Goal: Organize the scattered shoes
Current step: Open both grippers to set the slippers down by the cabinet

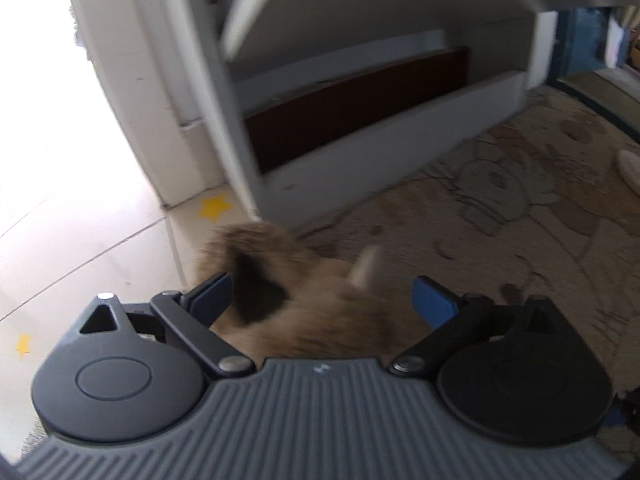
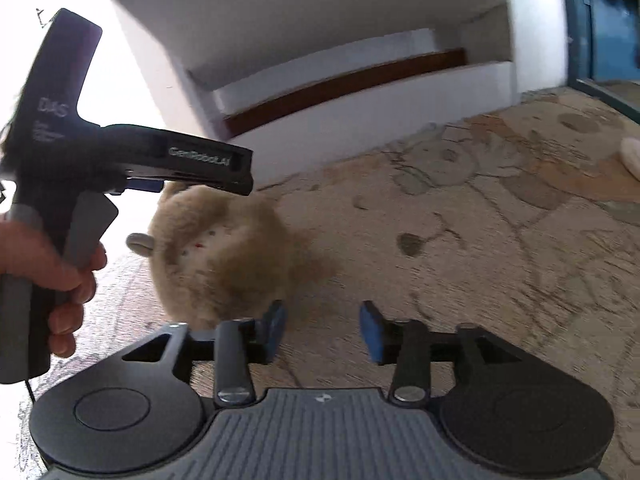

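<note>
A fluffy tan slipper (image 1: 320, 320) with a dark opening lies on the patterned rug (image 1: 520, 220), blurred, between the fingers of my left gripper (image 1: 322, 300). That gripper stands wide open, and its blue pads (image 1: 434, 300) do not press on the slipper. In the right wrist view the same slipper (image 2: 224, 256) sits on the rug to the left of my right gripper (image 2: 322, 328), which is open with only rug between its fingers. A hand (image 2: 60, 264) holds the left gripper's black body (image 2: 160, 160) just above the slipper.
A white shoe shelf (image 1: 400, 132) with a dark brown board (image 1: 352, 108) stands straight ahead on the rug's far edge. Pale tile floor with yellow star stickers (image 1: 216, 206) lies to the left. A white object (image 1: 630, 168) shows at the right edge.
</note>
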A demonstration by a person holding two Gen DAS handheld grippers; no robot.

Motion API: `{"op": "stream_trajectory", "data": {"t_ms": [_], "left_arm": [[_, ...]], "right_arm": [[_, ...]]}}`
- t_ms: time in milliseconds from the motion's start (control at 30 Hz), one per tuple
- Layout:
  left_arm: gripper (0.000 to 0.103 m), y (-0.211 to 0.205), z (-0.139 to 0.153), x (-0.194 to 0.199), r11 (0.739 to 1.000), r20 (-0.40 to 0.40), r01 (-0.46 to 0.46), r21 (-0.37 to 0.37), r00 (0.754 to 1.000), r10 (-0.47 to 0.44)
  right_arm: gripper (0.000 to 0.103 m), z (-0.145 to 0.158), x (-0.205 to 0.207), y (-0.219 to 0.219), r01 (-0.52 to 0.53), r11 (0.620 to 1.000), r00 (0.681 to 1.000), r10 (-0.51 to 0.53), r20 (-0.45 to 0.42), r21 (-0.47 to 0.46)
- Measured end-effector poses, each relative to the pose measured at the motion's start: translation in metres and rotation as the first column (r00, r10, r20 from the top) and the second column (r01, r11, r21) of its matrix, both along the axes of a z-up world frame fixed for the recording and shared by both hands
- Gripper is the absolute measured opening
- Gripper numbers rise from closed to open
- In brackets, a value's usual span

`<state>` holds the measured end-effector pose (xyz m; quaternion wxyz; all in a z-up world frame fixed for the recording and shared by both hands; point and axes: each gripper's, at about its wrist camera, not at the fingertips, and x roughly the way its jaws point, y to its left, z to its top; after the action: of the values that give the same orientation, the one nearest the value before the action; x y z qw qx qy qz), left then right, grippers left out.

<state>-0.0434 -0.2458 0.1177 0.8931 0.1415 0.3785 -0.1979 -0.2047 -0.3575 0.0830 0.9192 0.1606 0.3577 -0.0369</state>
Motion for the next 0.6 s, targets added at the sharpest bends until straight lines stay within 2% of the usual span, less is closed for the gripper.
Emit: {"op": "stream_trajectory", "data": {"t_ms": [33,233,467,600], "left_arm": [[0.100,-0.005,0.001,-0.005,1.000,-0.001,0.014,-0.004,1.000,-0.014],[0.103,-0.036,0.002,-0.026,0.997,-0.009,0.080,-0.022,0.997,-0.080],[0.103,-0.065,-0.009,-0.043,0.984,-0.047,0.169,-0.060,0.984,-0.172],[0.103,-0.088,-0.015,-0.063,0.961,-0.083,0.256,-0.101,0.961,-0.265]], "right_arm": [[0.070,0.000,-0.004,-0.003,0.011,1.000,1.000,-0.011,-0.002,-0.004],[0.085,-0.002,-0.024,-0.020,0.083,0.996,0.996,-0.083,-0.016,-0.019],[0.088,0.005,-0.051,-0.044,0.177,0.982,0.983,-0.179,-0.036,-0.062],[0.089,0.016,-0.077,-0.065,0.258,0.962,0.964,-0.263,-0.047,-0.090]]}}
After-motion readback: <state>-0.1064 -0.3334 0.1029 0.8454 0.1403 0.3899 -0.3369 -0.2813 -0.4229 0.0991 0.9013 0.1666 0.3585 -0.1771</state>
